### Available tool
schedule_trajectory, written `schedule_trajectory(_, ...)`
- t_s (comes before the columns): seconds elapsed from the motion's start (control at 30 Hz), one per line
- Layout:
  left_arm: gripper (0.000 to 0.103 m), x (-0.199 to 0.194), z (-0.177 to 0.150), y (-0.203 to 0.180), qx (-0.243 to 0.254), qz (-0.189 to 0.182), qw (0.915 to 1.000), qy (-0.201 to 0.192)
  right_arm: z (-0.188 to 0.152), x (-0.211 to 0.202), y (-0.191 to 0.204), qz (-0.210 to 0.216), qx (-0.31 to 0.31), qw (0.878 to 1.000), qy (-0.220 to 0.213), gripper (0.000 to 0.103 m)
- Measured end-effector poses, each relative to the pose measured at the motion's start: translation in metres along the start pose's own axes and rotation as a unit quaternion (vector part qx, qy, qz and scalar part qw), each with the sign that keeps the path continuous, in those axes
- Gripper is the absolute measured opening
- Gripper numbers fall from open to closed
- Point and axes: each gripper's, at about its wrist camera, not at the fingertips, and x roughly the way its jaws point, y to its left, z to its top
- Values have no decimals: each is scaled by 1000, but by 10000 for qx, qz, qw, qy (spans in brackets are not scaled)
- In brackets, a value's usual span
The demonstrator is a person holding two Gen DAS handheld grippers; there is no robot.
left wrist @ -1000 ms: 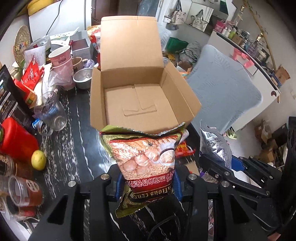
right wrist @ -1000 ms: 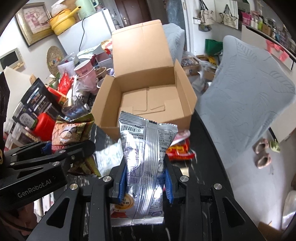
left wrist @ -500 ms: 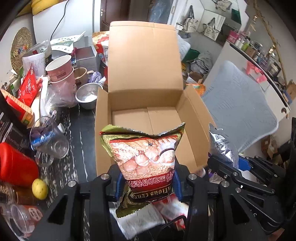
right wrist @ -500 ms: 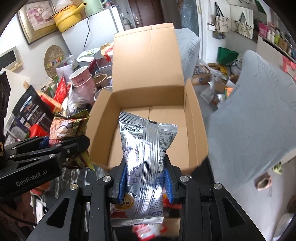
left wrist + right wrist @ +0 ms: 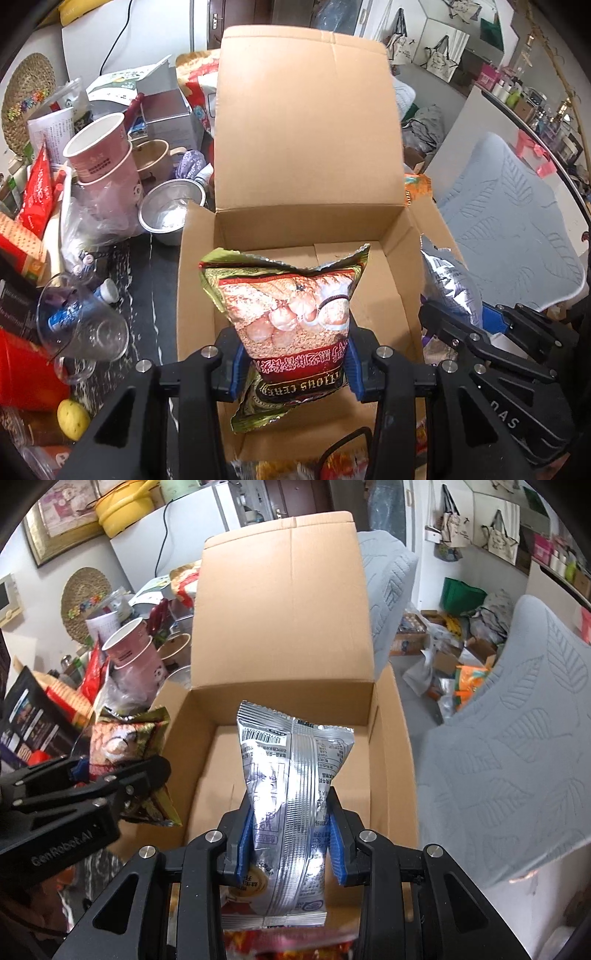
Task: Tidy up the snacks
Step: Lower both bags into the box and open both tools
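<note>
Over the open cardboard box (image 5: pixel 384 229), w/ its lid flap up so nothing blocks the drop, left gripper (image 5: pixel 293 363) pinches the cereal bag (image 5: pixel 291 317) upright & right gripper (image 5: pixel 291 836) pinches the silver snack packet (image 5: pixel 291 775) alongside, both poised above the bare floor, prob. for release.

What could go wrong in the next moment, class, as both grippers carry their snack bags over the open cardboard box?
1. The left gripper and right gripper work side by side over the cardboard box; they could collide.
2. The silver bag is pinched low, so it may flop or slip.
3. The cereal bag might snag the box wall while being lowered.
</note>
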Motion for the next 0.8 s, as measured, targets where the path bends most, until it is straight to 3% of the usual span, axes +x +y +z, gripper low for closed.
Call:
schedule_trajectory(0.27, 42, 33, 27, 1, -55, 93, 9999, -25, 18, 30, -6, -66, -57, 9999, 66, 33)
schedule_trajectory(0.8, 43, 93, 50, 6, -103, 315, 9988, 359, 40, 78, -22, -359, 69, 9989, 305, 34)
